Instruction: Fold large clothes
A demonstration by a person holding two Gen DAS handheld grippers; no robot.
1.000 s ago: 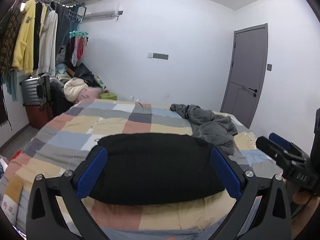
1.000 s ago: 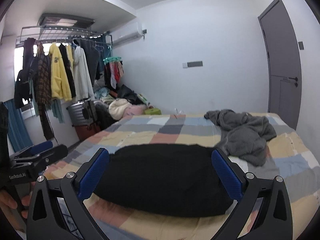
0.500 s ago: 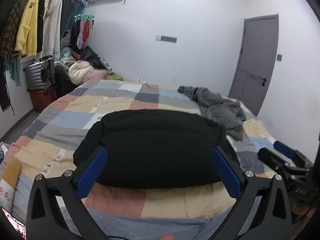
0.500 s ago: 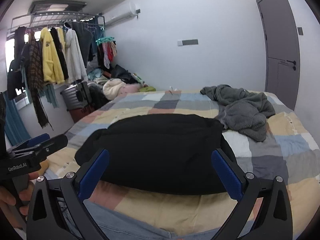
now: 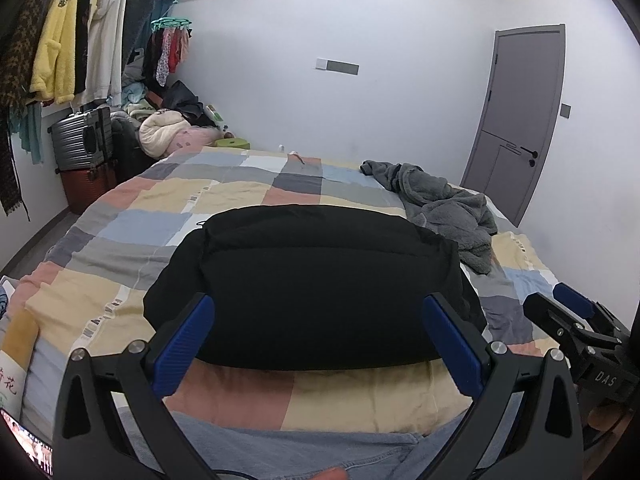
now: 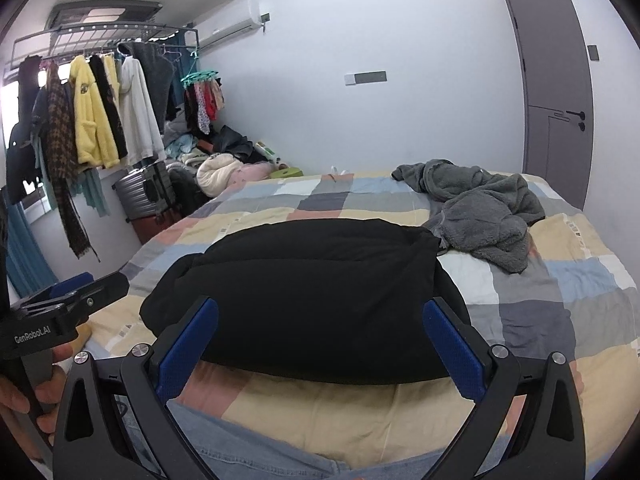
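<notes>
- Two tools hang over the near edge of the bed: our left tool (image 5: 318, 340) and right tool (image 6: 320, 340) both have blue-padded jaws spread wide, pinching nothing, probably lining up on the next fold.
- Just beyond lies the puffy black folded garment (image 5: 316, 284), flat on the checked patchwork bedspread (image 5: 132, 208), within easy reach.
- Farther right, a crumpled grey fleece garment (image 6: 484, 212) touches its far corner and could snag.
- Farthest away, a rack of hanging clothes (image 6: 96, 120) and a grey door (image 5: 520, 116) stand clear.

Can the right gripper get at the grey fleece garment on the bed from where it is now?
Probably yes: the right gripper is open and empty, and the grey fleece garment lies uncovered beyond the black folded garment.
</notes>
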